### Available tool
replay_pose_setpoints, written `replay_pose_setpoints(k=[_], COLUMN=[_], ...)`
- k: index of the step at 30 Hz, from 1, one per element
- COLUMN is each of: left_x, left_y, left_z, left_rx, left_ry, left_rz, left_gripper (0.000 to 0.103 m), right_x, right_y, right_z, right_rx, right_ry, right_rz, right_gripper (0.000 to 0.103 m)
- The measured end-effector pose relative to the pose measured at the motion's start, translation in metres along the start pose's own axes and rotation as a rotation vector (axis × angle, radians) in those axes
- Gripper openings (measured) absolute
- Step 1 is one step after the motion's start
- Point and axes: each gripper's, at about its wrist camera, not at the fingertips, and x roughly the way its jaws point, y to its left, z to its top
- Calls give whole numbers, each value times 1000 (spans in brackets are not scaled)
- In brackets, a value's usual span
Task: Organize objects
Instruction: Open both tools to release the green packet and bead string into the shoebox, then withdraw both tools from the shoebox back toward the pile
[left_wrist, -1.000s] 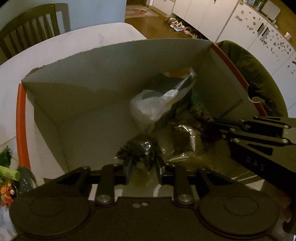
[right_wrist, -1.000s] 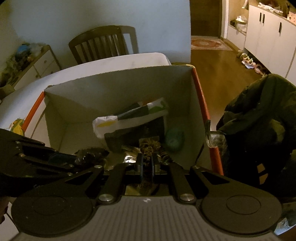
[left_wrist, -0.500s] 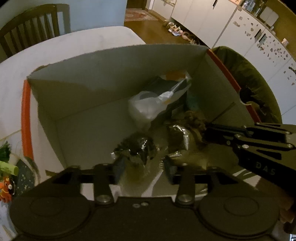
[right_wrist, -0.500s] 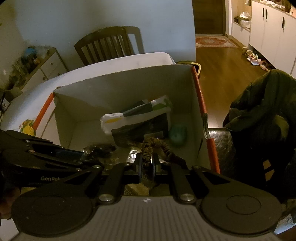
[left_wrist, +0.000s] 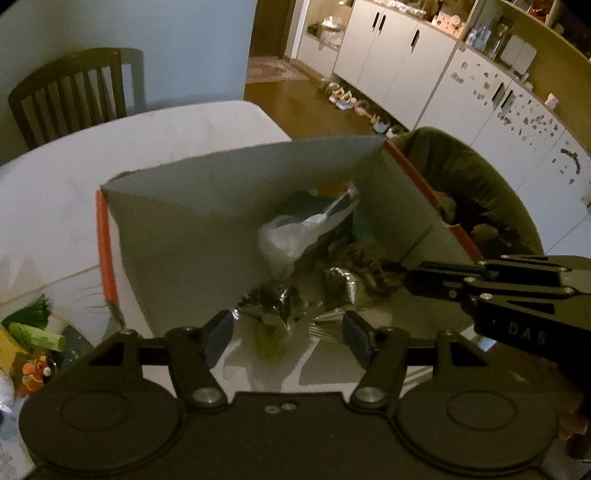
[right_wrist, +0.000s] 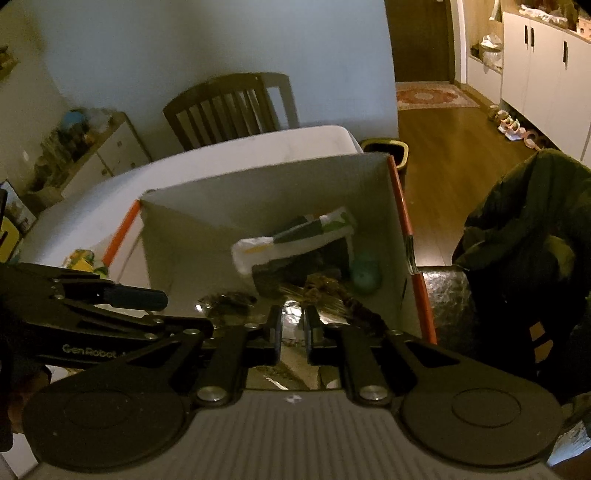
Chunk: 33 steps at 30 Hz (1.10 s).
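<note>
Left wrist view: left gripper (left_wrist: 288, 338) hangs over the near edge of the box (left_wrist: 221, 206), jaws apart and opening. A foil pack (left_wrist: 271, 301) lies on the box floor between and beyond the fingers, no pad touching it. Deeper in the box, a white bag (left_wrist: 295, 236) leans toward the far right corner, with a second foil pack (left_wrist: 338, 284) and a brown cord (left_wrist: 369, 266) near it. Right gripper (left_wrist: 410, 280) enters from the right of the box, tips at the cord. Box sits on a white table (left_wrist: 129, 147); toys (left_wrist: 33, 347) lie left of the box, a chair (left_wrist: 74, 96) stands beyond the table.

Right wrist view: right gripper (right_wrist: 293, 325) is narrow, nearly shut. The cord (right_wrist: 332, 291) runs just beyond and right of its tips; cannot tell if the pads pinch it. A teal ball (right_wrist: 365, 275) sits in the box's right part, by the right wall. White bag (right_wrist: 291, 243) lies across the box middle. Left gripper (right_wrist: 147, 299) comes in from the left of the box (right_wrist: 258, 192). A dark jacket (right_wrist: 524, 258) hangs right of the box.
</note>
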Motion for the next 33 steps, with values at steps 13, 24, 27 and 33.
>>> replay_pose_setpoints(k=[13,24,27,33], left_x=[-61,-119,-133,-155], left_y=[6,30,41,67], left_z=[-19,-41,-49,-64], left_rx=[9,-5,-18,-35], left_ry=[-150,-287,-313,-353], left_rz=[10,28,27,39], left_gripper=[65,78,81,88], right_x=[-47,-81,-85,-91], right_y=[32,67,80,111], right_z=[-8,-16,-17,-19], right_rx=[-61,-87,-93,-91], right_ry=[-101,-181,-198,-216], right_rz=[28,29,30,47], right_gripper=[24,52,52,57])
